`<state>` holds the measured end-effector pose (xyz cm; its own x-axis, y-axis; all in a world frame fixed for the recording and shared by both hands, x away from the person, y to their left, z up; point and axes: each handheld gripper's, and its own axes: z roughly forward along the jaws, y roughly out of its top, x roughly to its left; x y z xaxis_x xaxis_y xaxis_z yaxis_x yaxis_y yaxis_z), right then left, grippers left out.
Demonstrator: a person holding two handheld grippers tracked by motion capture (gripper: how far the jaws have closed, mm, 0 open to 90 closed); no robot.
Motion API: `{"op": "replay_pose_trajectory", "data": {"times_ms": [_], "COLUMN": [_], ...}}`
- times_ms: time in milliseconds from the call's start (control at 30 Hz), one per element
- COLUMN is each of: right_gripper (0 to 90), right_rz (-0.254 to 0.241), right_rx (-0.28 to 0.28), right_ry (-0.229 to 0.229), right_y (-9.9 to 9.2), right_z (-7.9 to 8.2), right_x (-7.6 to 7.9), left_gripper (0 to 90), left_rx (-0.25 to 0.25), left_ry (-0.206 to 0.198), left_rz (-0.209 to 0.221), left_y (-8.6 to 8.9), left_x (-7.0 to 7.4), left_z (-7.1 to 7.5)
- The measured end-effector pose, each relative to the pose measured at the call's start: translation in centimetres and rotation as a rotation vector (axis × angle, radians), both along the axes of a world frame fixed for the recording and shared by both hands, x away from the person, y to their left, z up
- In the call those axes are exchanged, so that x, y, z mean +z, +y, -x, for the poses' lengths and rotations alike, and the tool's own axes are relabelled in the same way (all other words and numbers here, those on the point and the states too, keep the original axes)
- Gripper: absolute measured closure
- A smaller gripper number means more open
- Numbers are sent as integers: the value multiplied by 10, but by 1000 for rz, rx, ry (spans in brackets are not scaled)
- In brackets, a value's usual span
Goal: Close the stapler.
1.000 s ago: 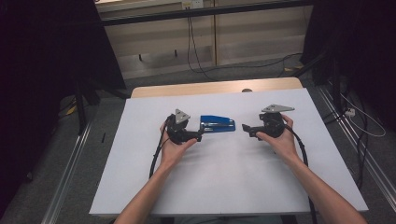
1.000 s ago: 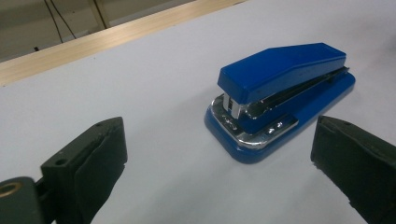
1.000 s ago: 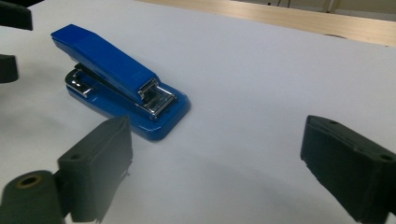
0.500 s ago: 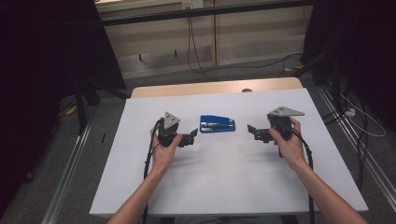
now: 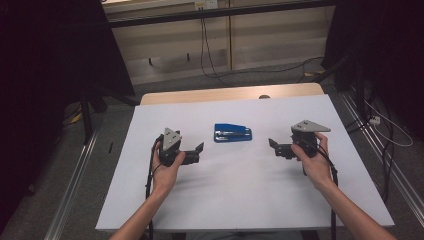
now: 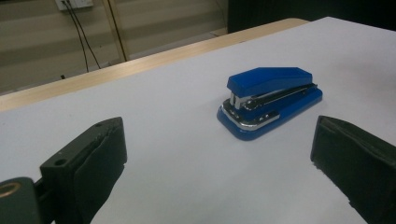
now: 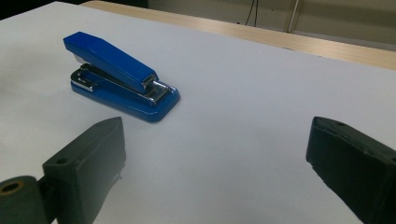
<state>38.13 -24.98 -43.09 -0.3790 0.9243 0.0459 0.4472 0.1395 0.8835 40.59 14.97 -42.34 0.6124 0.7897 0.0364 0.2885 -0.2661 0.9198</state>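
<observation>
Blue stapler lying untouched mid-table.
Left gripper and right gripper flank it, both wide open, empty.

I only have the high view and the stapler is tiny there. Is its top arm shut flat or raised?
Observer: Raised at one end. In the right gripper view the blue stapler has its arm sloping up from the hinge.
Operator: Is anything caught in the left tongs?
Observer: No. The left gripper is open, with bare white table between its jaws.
Operator: And the right tongs?
Observer: The right gripper is open too, and the stapler lies beyond it, untouched.
</observation>
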Motion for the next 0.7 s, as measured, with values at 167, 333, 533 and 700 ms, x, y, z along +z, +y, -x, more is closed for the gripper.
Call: {"op": "replay_pose_trajectory", "data": {"times_ms": [167, 333, 533, 700], "right_gripper": [53, 54, 54, 58], "right_rz": [-4, -3, -12, -11], "right_rx": [-16, -32, -47, -38], "right_ry": [2, -25, -44, -50], "right_y": [-5, -10, -17, -21], "right_z": [8, 22, 37, 50], "right_x": [-3, -4, -3, -5], "left_gripper": [36, 36, 29, 29], "left_rx": [15, 40, 67, 46], "left_ry": [16, 2, -4, -7], "left_rz": [-29, -7, 16, -6], "left_y": [6, 12, 25, 32], "left_x": [-7, -7, -6, -6], "left_z": [9, 20, 34, 46]}}
